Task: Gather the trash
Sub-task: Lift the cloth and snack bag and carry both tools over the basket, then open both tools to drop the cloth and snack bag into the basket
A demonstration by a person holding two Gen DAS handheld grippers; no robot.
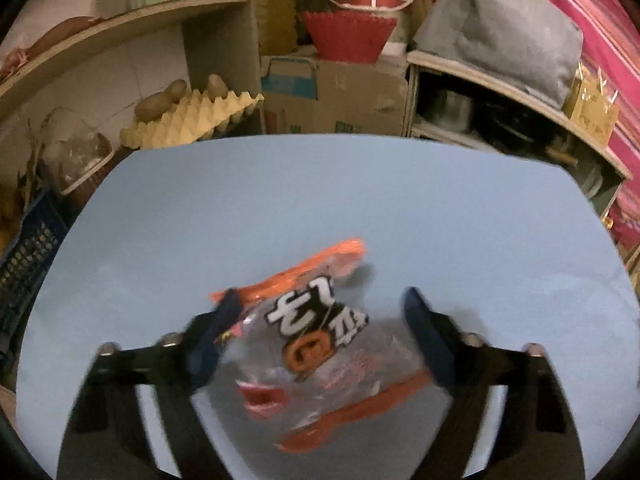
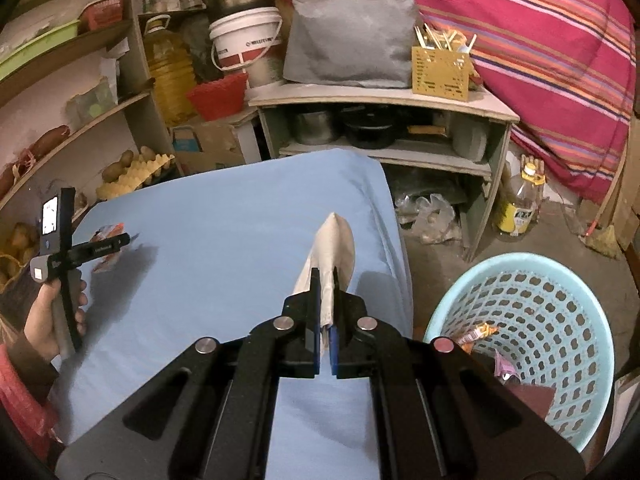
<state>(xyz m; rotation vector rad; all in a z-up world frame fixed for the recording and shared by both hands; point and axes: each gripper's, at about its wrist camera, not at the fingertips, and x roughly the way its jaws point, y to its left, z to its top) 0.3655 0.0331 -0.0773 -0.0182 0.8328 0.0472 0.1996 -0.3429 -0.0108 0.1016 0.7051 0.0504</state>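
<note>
wrapper [image 1: 320, 344] blurred, basket [image 2: 560, 292] cut off by tongs

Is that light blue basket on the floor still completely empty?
No. The light blue basket already has a few wrappers lying at its bottom.

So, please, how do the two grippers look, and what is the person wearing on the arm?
Both are black. The left gripper and right gripper have two linkage arms with slotted cut-outs, round silver bolts and dark blue finger pads. From outside, the left gripper has a grey handle and a small lit screen. The sleeve is red knit, with a dark cuff.
</note>
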